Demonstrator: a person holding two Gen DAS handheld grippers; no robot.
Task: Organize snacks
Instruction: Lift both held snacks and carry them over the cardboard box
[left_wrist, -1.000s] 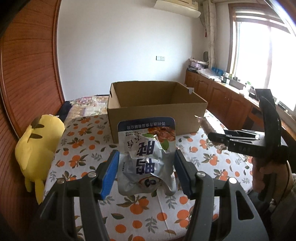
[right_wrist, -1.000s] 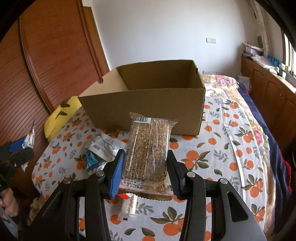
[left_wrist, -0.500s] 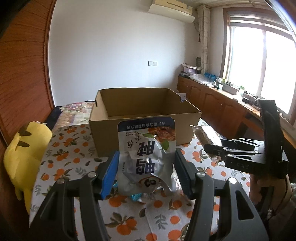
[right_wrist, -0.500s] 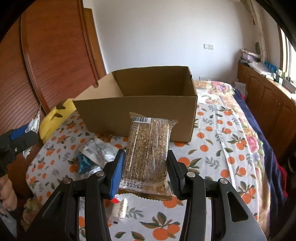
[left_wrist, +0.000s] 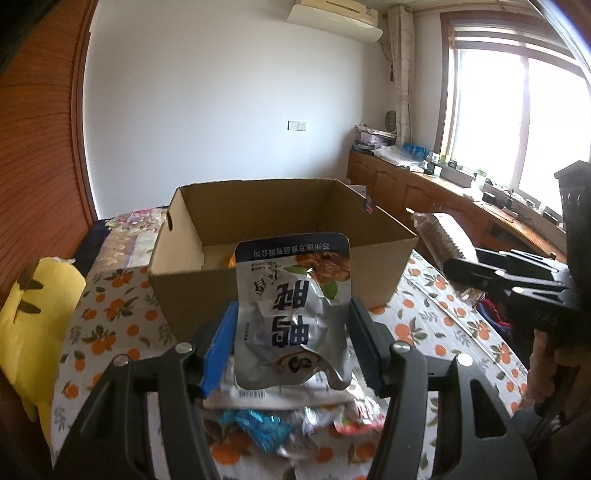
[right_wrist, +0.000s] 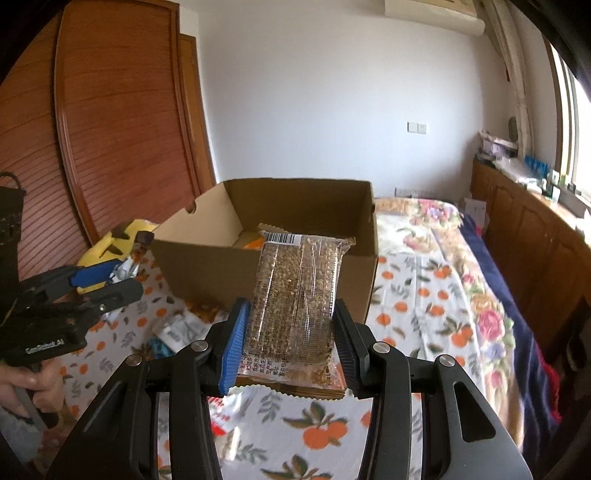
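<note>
My left gripper (left_wrist: 291, 343) is shut on a silver foil snack pouch (left_wrist: 293, 314) with blue characters, held above the table just before the open cardboard box (left_wrist: 280, 284). My right gripper (right_wrist: 290, 338) is shut on a clear-wrapped brown grain bar (right_wrist: 295, 302), held before the same box (right_wrist: 207, 266). Something orange lies inside the box (right_wrist: 255, 243). The right gripper and its bar show at the right of the left wrist view (left_wrist: 439, 240); the left gripper shows at the left of the right wrist view (right_wrist: 96, 280).
Loose snack packets (left_wrist: 266, 424) lie on the orange-print tablecloth (left_wrist: 110, 332) under the left gripper, also seen in the right wrist view (right_wrist: 177, 328). A yellow plush toy (left_wrist: 33, 325) sits at the table's left. A bed (right_wrist: 443, 258) lies right of the box.
Both grippers have risen and moved toward the box with their snacks; the box opening and its contents now show. Both stay shut.
</note>
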